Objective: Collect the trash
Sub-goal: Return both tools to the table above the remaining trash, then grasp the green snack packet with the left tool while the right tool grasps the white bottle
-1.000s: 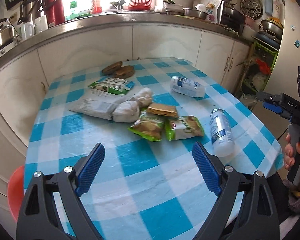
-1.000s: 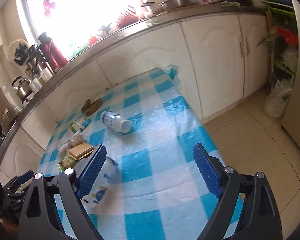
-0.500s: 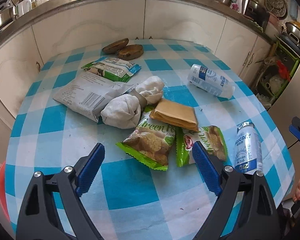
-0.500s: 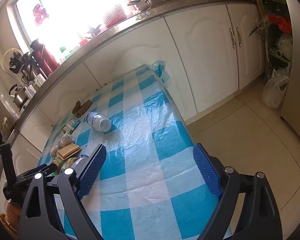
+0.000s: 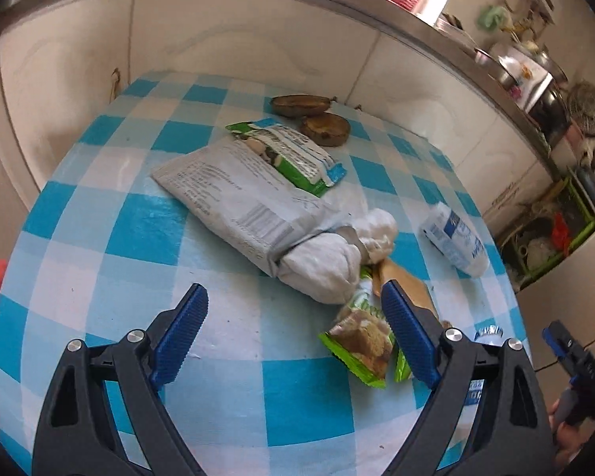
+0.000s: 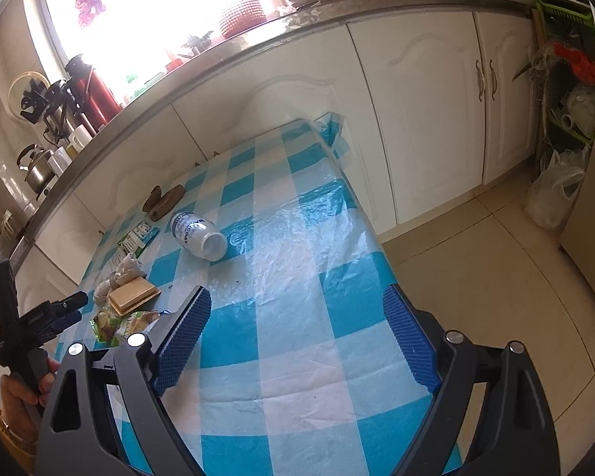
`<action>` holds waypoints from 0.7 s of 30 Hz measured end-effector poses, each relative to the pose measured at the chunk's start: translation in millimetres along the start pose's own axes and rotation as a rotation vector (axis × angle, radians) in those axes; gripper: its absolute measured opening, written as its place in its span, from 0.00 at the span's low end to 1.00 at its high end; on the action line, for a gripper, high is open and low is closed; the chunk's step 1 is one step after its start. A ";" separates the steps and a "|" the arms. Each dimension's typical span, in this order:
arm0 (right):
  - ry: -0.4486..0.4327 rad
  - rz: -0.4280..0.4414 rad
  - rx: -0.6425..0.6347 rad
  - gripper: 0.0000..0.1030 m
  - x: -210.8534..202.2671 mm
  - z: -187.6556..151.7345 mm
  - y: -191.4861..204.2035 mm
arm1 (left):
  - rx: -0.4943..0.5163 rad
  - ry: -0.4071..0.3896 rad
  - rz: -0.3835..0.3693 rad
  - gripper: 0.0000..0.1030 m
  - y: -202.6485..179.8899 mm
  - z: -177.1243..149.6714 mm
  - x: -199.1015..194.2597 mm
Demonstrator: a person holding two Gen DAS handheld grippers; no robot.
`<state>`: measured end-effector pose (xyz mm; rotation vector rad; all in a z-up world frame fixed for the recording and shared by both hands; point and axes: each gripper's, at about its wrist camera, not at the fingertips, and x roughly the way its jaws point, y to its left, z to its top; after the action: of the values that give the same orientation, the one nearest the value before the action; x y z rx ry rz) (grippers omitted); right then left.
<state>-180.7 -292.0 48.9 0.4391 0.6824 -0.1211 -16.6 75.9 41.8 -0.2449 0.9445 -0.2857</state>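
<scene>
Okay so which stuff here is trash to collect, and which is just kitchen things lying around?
Trash on the table:
- grey mailer bag
- green snack wrapper
- green-and-white wrapper
- white bottle
- banana peels
- white wad

Just around:
- kettle
- red thermos
- red basket

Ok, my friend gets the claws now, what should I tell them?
Left claw: open, empty, over the checked table, near the trash pile.
Right claw: open, empty, over a bare part of the table.
Trash on the table: grey bag, white bundle, green snack packet, green-and-white wrapper, tan pack, white bottle lying on its side, two brown peels at the far edge.
Done: nothing picked up.
Left: all of it. No bin in view.
</scene>
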 end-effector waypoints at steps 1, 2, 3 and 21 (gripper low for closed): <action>0.002 0.004 -0.012 0.85 2.3 3.4 3.4 | -0.060 0.013 0.002 0.87 8.5 6.2 2.8; 0.005 0.010 -0.024 0.85 5.1 7.1 7.6 | -0.110 0.024 0.005 0.87 14.6 11.3 5.4; 0.008 0.015 -0.034 0.85 7.7 10.7 11.8 | -0.157 0.036 0.003 0.87 19.7 17.1 8.5; 0.087 0.103 -0.162 0.87 50.3 32.3 46.6 | 0.134 0.134 -0.082 0.87 -30.8 -28.1 9.2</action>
<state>-111.4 -262.2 55.7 0.3244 0.7475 0.0509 -38.7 41.6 29.1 -0.1431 1.0441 -0.4439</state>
